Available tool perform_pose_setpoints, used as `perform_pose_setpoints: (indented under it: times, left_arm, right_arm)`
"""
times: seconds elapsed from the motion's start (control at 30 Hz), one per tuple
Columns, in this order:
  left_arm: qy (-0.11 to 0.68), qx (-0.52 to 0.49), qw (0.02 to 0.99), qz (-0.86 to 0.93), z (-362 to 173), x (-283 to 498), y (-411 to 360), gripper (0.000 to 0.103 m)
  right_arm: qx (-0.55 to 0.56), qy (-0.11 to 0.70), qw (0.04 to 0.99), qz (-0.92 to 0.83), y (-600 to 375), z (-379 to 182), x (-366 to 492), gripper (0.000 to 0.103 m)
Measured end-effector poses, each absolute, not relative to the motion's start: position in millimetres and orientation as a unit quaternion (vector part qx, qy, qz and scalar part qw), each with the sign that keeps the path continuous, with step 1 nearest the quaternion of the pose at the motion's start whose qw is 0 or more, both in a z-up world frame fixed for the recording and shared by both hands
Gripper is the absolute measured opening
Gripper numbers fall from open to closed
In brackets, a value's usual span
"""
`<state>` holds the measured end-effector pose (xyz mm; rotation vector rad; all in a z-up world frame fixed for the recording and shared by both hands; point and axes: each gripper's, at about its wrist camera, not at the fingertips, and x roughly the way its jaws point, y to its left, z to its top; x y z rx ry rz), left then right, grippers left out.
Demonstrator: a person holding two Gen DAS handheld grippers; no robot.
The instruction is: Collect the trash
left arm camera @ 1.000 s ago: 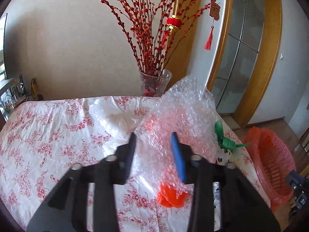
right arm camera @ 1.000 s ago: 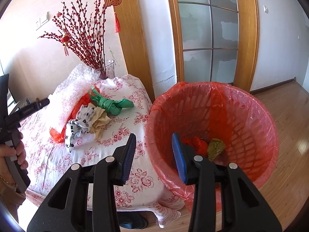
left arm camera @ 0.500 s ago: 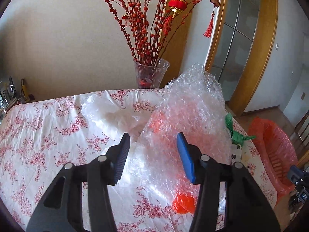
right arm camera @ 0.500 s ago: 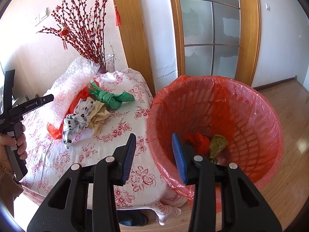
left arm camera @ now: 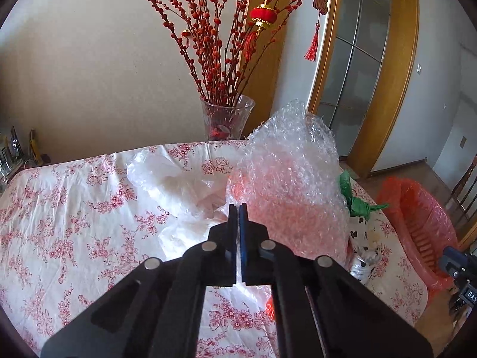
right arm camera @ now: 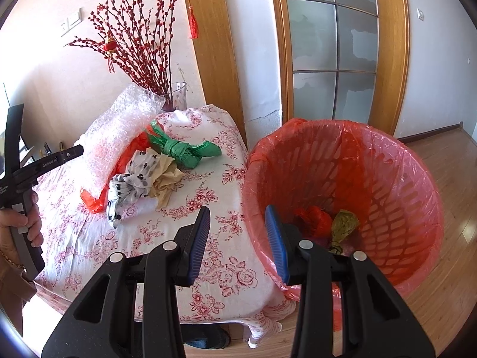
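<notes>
The left tool [left arm camera: 238, 208], spread apart a second ago, has now snapped together on the near edge of the bubble wrap [left arm camera: 286, 176] lying on the floral tabletop [left arm camera: 65, 208]. The right tool [right arm camera: 237, 235] waits apart and empty beside the red-lined trash basket [right arm camera: 387, 179], so the wrap looks ready to lift and carry over.

Open right tongs [right arm camera: 237, 232], red bin [right arm camera: 387, 179], floral table [right arm camera: 214, 137]

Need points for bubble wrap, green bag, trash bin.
bubble wrap [left arm camera: 293, 179], left wrist view, middle of the sheet.
green bag [right arm camera: 182, 152], right wrist view, on its knot.
trash bin [right arm camera: 414, 161], right wrist view, far inner wall of the red liner.
</notes>
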<state>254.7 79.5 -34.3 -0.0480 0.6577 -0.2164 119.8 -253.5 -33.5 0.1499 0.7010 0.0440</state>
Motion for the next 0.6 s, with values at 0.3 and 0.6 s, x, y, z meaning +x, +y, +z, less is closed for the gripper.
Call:
perform_pose_setpoints:
  times: [0.3,0.6]
  left_arm:
    - [0.266,-0.047,0.957,-0.101,3.9,220.0,103.7,0.003]
    - [0.218,-0.052,0.973,-0.055,39.7,183.1,150.1,0.003]
  right_arm:
    - [0.065,0.335,0.939,0.044,-235.7,-23.3,121.8,0.04]
    - [0.06,0.335,0.936,0.094,-189.0,-16.6,136.6,0.04]
